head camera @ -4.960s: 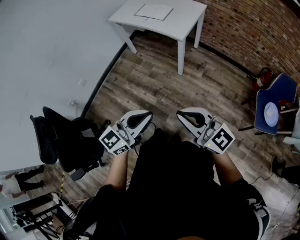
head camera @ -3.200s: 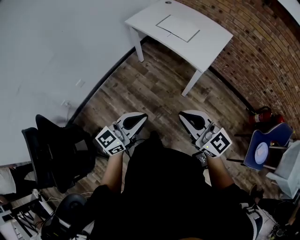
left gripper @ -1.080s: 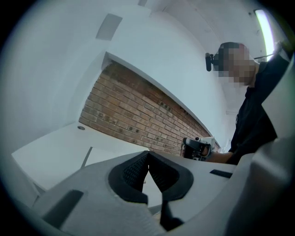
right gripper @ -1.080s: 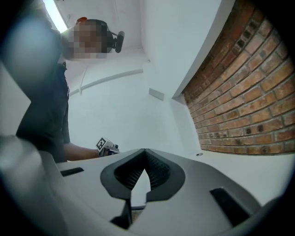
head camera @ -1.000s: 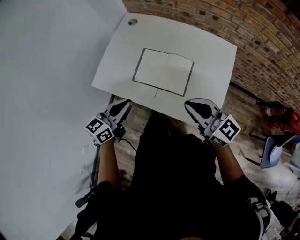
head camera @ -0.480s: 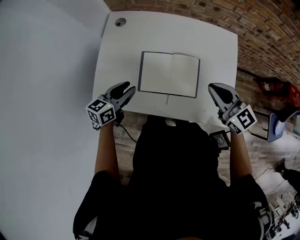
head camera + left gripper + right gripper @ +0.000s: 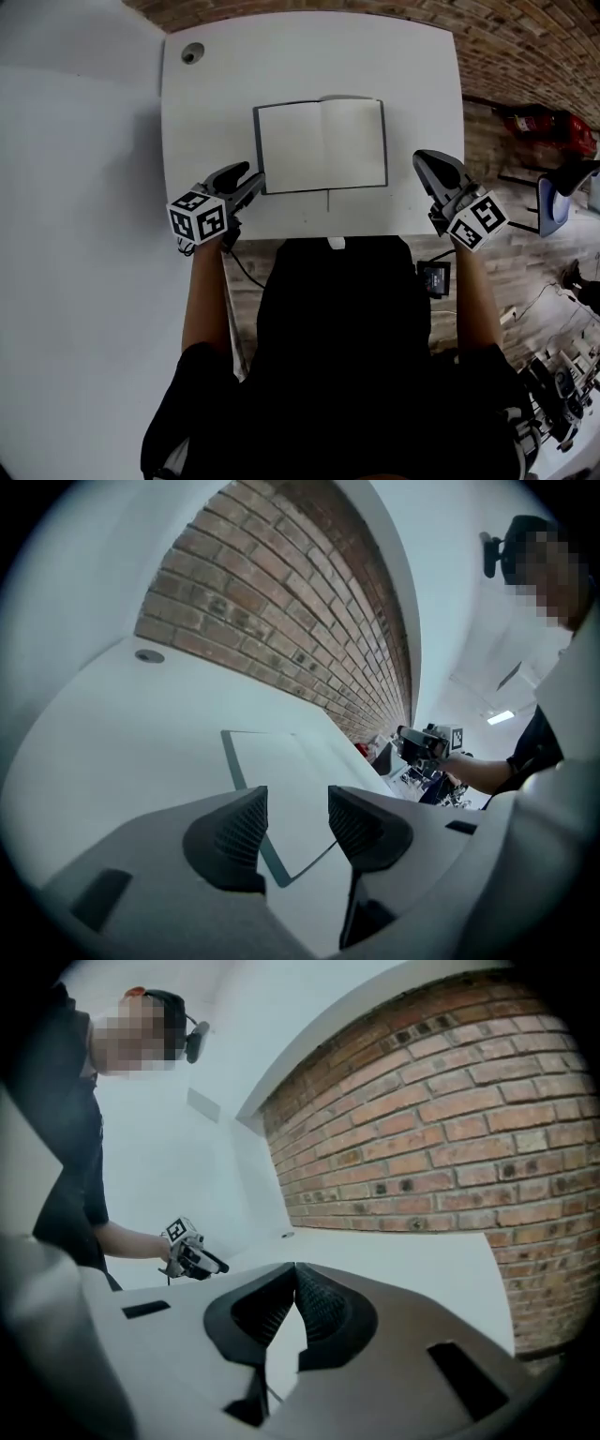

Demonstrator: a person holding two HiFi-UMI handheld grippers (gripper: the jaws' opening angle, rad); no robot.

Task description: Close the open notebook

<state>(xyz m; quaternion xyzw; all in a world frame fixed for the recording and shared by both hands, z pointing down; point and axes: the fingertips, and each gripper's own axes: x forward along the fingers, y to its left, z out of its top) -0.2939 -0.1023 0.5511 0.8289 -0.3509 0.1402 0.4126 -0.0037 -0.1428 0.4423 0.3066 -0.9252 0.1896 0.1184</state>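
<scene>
Head view: open notebook point(image 7: 321, 145) lying flat on white table point(image 7: 412, 56). Left gripper point(image 7: 249, 176) hanging at its near-left corner, jaws opening, empty. Right gripper point(image 7: 429, 161): jaws resting together, empty.

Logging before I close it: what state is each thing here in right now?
Notebook: open, lying flat on the white table.
Left gripper: jaws opening, nothing between them, by the notebook's near-left corner.
Right gripper: shut, empty, right of the notebook.
</scene>
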